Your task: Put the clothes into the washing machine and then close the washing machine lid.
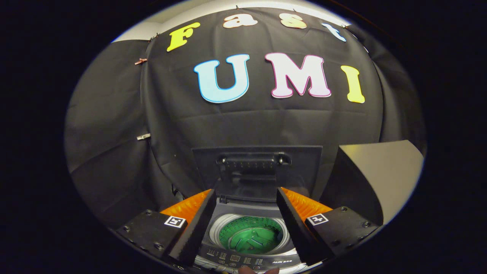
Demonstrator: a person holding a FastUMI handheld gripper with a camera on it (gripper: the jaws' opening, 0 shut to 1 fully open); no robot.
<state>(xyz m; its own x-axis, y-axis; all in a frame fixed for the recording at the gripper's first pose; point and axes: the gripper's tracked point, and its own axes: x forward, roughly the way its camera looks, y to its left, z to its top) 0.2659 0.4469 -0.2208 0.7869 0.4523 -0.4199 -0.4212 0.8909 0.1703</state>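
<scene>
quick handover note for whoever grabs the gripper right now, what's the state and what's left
Gripper: fingers open, holding nothing, poised above the washing machine.
Lid: raised, standing upright behind the opening.
Drum: seen between the fingers, its green inside looks bare; I can see no clothes in it.
Done: the lid is open. Whether any clothes have been loaded cannot be confirmed.
Left: pick up the clothes, drop them into the drum, then close the lid.

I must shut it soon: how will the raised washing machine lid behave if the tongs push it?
The lid stands upright behind the green drum, so it probably swings on a rear hinge. It looks like a stiff panel and may drop quickly. The tongs are open, holding nothing.
</scene>
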